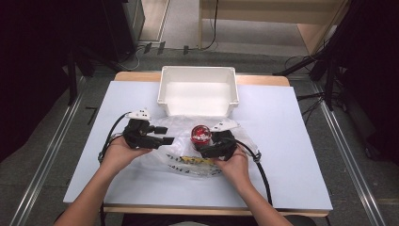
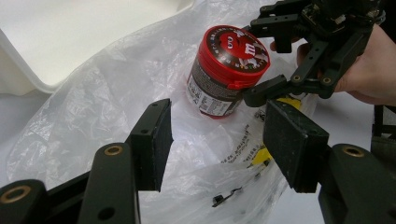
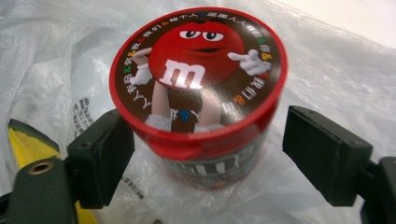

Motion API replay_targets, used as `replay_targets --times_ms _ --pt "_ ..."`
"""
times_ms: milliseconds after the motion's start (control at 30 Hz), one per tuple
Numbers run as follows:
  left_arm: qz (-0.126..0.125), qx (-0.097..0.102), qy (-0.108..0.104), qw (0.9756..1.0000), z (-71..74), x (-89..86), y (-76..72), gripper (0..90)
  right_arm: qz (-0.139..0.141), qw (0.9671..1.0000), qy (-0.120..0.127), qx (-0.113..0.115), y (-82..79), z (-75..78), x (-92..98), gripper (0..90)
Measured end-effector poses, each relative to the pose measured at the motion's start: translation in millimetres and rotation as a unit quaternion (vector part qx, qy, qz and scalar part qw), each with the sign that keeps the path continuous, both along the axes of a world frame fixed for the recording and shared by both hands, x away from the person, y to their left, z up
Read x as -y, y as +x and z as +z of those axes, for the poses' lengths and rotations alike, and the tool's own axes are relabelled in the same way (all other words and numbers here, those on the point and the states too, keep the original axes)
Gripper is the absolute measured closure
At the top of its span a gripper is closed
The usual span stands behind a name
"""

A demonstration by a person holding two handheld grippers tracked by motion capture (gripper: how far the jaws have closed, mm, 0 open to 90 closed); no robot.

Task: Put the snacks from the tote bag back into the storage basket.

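Item: round red-lidded candy tub with a brown label (image 1: 200,134), standing on a crumpled clear plastic bag with black and yellow print (image 1: 188,162) at the middle of the pale blue counter (image 1: 282,155), just near of the empty white rectangular plastic bin (image 1: 197,89). Right tongs (image 3: 201,154): jaws spread to either side of the tub below its lid, the left pad close against the wall, the right pad apart from it, no grip shown. Left tongs (image 2: 215,140): to the left of the tub, jaws spread above the bag, holding nothing.
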State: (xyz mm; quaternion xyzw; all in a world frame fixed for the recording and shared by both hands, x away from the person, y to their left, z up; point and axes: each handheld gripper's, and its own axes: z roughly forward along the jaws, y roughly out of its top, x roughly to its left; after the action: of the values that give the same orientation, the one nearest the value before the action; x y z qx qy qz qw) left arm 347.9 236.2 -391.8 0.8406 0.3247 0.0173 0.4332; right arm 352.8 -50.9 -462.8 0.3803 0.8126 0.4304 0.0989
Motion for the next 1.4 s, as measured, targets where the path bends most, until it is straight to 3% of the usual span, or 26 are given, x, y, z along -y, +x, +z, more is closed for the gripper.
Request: replay_targets --times_ms 467,733,1400 --pt "0.001 0.000 0.000 1.0000 -0.1 -0.4 0.1 43.8 -0.013 0.9999 0.002 0.005 5.3 -3.9 -11.2 17.0" --pt "0.004 0.002 0.002 1.0000 -0.1 -0.9 0.1 43.8 -0.017 0.9996 0.002 0.023 7.0 -4.3 -18.9 20.7" --pt "0.003 -0.008 0.000 1.0000 -2.9 -3.4 2.7 39.8 0.009 0.9994 -0.010 0.033 7.6 -3.5 -16.5 24.3"
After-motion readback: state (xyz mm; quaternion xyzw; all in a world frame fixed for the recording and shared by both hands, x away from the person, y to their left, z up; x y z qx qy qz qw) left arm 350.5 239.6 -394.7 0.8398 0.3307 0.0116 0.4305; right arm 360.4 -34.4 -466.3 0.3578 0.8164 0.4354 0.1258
